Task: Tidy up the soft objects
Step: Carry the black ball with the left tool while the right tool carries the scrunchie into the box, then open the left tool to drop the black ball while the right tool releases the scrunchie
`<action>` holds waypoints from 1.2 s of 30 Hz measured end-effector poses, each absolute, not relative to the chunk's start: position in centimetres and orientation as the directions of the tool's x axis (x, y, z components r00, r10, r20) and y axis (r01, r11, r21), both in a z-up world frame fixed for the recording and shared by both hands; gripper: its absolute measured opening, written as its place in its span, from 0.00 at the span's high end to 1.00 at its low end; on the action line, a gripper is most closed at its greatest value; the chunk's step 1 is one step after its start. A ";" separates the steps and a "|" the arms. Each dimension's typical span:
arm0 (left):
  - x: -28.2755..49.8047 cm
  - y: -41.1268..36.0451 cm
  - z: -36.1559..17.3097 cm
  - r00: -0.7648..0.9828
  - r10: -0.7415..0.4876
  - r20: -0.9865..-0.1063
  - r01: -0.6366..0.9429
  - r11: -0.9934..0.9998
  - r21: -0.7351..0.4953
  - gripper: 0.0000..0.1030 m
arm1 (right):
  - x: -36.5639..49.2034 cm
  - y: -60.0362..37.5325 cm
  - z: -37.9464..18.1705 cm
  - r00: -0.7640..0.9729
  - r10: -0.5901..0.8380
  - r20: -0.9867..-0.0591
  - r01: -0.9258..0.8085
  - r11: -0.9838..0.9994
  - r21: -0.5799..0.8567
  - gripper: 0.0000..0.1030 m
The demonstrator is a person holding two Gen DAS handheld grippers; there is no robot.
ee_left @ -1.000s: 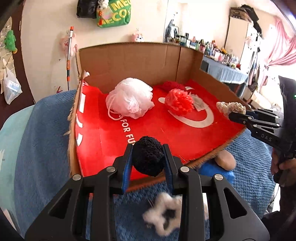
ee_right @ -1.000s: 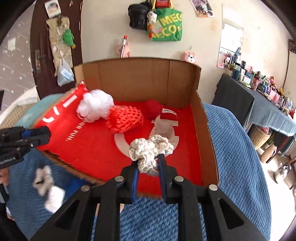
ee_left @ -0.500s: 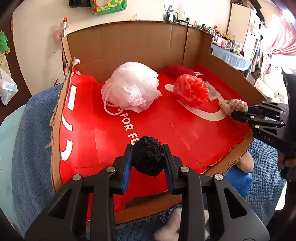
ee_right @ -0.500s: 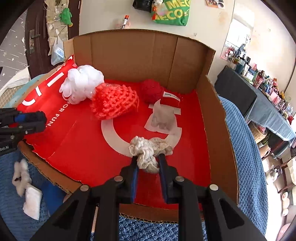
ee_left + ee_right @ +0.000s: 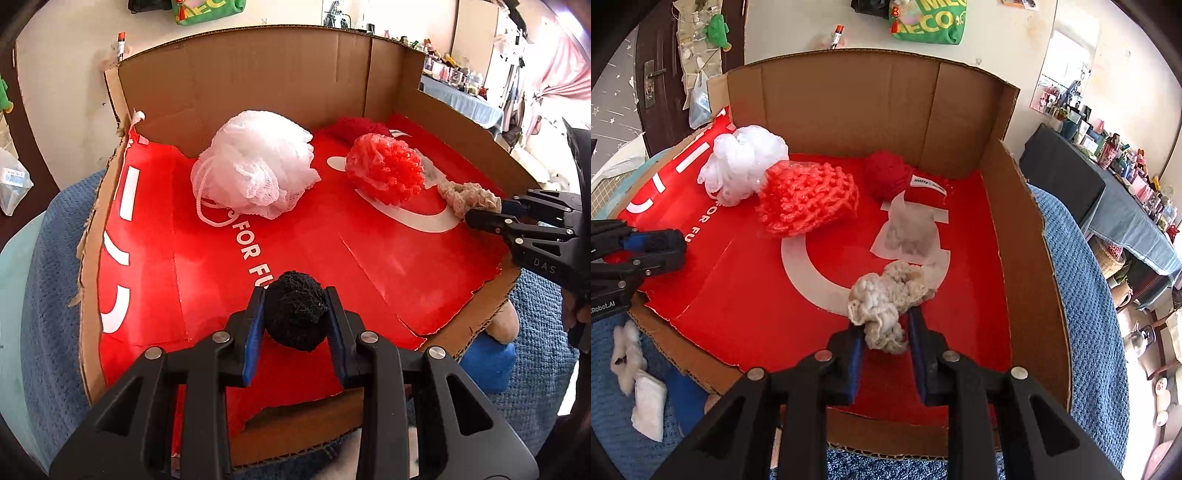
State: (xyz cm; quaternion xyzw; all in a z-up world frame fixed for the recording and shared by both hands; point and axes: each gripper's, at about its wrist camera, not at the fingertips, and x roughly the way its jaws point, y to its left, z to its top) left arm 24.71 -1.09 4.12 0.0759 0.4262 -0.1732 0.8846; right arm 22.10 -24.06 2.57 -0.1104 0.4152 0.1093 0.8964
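Left gripper point(image 5: 295, 314) clamped black puff point(image 5: 295, 310), low over box point(image 5: 258, 74) front. Right gripper point(image 5: 884, 332) pinched cream scrunchie point(image 5: 886, 299) over box's white ring. Best play: lower until each touched red floor, release gently, clear of white pouf point(image 5: 255, 166).

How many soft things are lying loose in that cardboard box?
3: white mesh pouf at back left, orange-red knitted ball beside it, dark red ball by the back wall. Others may be hidden.

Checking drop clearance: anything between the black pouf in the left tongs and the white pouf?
Nothing: only bare red box floor with white lettering lies between the black pouf and white pouf, in the left wrist view.
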 end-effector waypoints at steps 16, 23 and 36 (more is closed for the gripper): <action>25.2 -1.4 3.8 0.577 -0.237 -0.782 0.369 0.929 -0.010 0.71 | 22.4 -23.9 2.4 0.624 0.111 -0.773 -0.293 0.951 -0.099 0.69; 25.2 -1.4 3.8 0.577 -0.239 -0.781 0.370 0.929 -0.011 0.70 | 22.3 -23.8 2.4 0.620 0.123 -0.775 -0.295 0.952 -0.085 0.64; 24.6 -1.3 4.5 0.584 -0.269 -0.766 0.376 0.926 -0.039 0.47 | 21.5 -23.6 2.9 0.618 0.167 -0.768 -0.308 0.950 -0.041 0.42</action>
